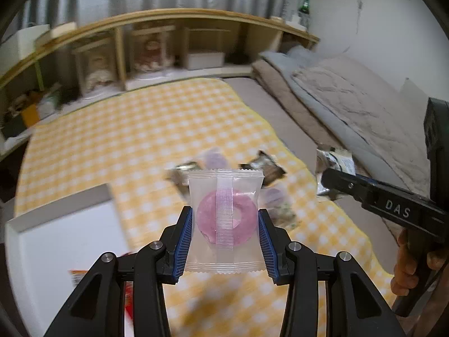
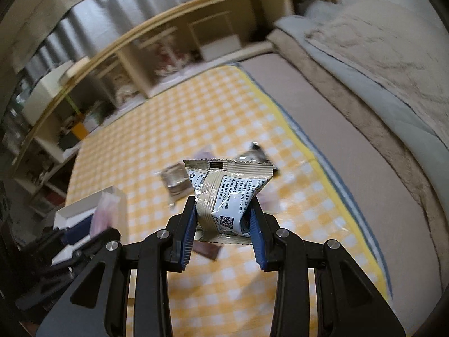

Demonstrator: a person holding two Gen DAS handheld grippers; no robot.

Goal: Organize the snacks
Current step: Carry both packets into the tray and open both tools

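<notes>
My left gripper (image 1: 226, 219) is shut on a clear packet with a pink ring candy (image 1: 226, 219), held above the yellow checked cloth (image 1: 126, 140). My right gripper (image 2: 223, 216) is shut on a beige and white snack packet (image 2: 227, 193), also held above the cloth; it shows at the right of the left wrist view (image 1: 334, 168). Several loose snack packets (image 1: 263, 165) lie on the cloth beyond both grippers. A white box (image 1: 61, 233) stands at the left, with an orange-red packet (image 1: 81, 275) in it. The left gripper with its pink packet shows blurred over the box in the right wrist view (image 2: 103, 213).
A low wooden shelf (image 1: 157, 47) with boxes and jars runs along the back. Folded beige and grey bedding (image 1: 350, 95) lies at the right on a taupe mattress (image 2: 350, 140). The cloth's edge runs along the right.
</notes>
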